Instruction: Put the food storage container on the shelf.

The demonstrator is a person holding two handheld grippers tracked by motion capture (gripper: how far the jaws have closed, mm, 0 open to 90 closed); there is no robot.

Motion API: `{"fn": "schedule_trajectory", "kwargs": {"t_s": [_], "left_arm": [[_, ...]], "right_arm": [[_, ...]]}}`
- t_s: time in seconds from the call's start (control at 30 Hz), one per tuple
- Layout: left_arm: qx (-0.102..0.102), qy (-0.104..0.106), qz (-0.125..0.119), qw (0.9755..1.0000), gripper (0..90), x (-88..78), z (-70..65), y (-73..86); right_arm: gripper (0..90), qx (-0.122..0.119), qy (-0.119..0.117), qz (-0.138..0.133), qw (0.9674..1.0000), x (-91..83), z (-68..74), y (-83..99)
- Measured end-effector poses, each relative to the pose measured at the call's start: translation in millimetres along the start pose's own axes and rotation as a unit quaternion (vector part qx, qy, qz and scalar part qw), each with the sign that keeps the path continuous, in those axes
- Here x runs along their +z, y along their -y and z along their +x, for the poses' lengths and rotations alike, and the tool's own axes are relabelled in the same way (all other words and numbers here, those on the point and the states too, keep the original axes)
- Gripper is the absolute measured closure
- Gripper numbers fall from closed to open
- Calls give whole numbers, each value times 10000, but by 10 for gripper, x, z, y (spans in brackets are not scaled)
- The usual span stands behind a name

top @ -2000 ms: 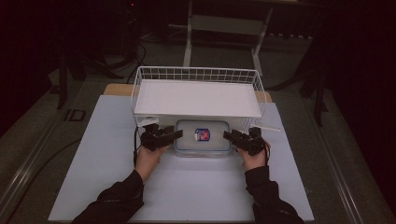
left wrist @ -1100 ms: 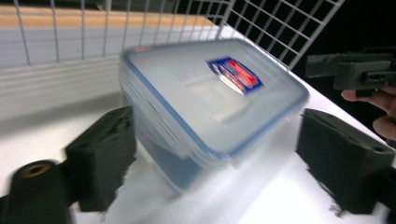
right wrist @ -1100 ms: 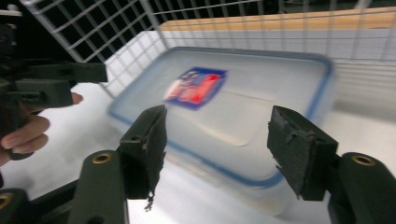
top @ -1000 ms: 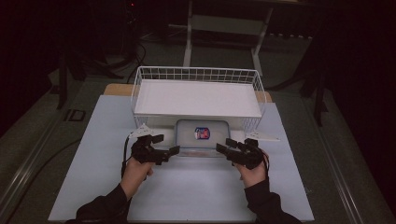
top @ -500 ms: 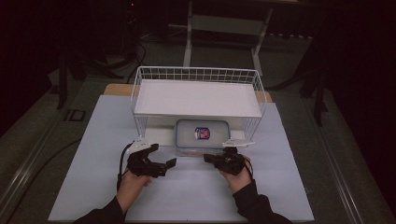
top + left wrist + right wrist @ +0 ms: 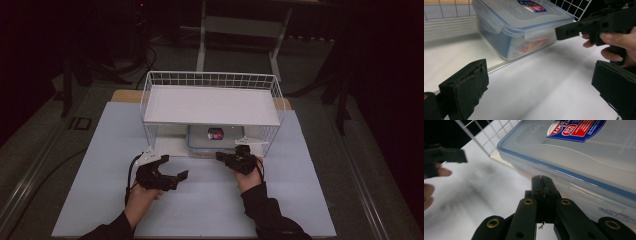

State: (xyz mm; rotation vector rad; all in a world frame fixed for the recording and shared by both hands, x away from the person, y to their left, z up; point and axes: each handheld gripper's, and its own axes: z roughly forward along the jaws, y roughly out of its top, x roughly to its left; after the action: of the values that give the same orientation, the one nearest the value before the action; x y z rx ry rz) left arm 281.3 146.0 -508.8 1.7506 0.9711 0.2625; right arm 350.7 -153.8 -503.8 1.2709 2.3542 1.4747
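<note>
A clear plastic container (image 6: 215, 136) with a blue-sealed lid and a red and blue label stands under the white wire shelf (image 6: 210, 79). My right gripper (image 6: 221, 157) is shut, with nothing between its jaws. Its closed tip (image 6: 541, 182) sits right at the container's (image 6: 586, 157) front wall, by a lid flap. My left gripper (image 6: 175, 171) is open and empty on the table, down and to the left of the container. In the left gripper view its pads (image 6: 465, 91) frame the container (image 6: 524, 22) and the right gripper (image 6: 584, 28) at the box's corner.
The shelf has a flat white top and wire-mesh sides, and its posts stand either side of the container. A pale sheet (image 6: 300, 200) covers the table. Cables trail from both grippers. Dark floor and stand legs lie beyond the table.
Both grippers left the container's sides and drew back toward the person. The right jaws shut, then moved forward to the container's front. The container now sits a little deeper under the shelf.
</note>
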Motion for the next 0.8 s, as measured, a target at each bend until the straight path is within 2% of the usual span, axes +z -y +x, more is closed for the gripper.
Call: {"fn": "schedule_trajectory", "kwargs": {"t_s": [0.2, 0.33, 0.47, 0.6, 0.67, 0.8], "left_arm": [[72, -23, 22, 10000, 10, 3, -9, 6], [73, -23, 18, 10000, 10, 1, -2, 7], [81, -38, 23, 10000, 10, -2, 5, 14], [90, -39, 20, 9999, 10, -7, 5, 9], [98, -45, 1, 9999, 10, -8, 6, 7], [91, -51, -5, 9999, 10, -11, 10, 2]], "right_arm": [[899, 80, 130, 8, 9999, 136, -80, -53], [899, 253, 179, -10, 9995, 204, -124, -49], [899, 202, 260, -54, 9994, 230, -148, -83], [898, 377, 304, -162, 9987, 228, -222, -121], [897, 497, 217, -178, 9984, 230, -256, -129], [897, 473, 248, -181, 9984, 269, -232, -141]]}}
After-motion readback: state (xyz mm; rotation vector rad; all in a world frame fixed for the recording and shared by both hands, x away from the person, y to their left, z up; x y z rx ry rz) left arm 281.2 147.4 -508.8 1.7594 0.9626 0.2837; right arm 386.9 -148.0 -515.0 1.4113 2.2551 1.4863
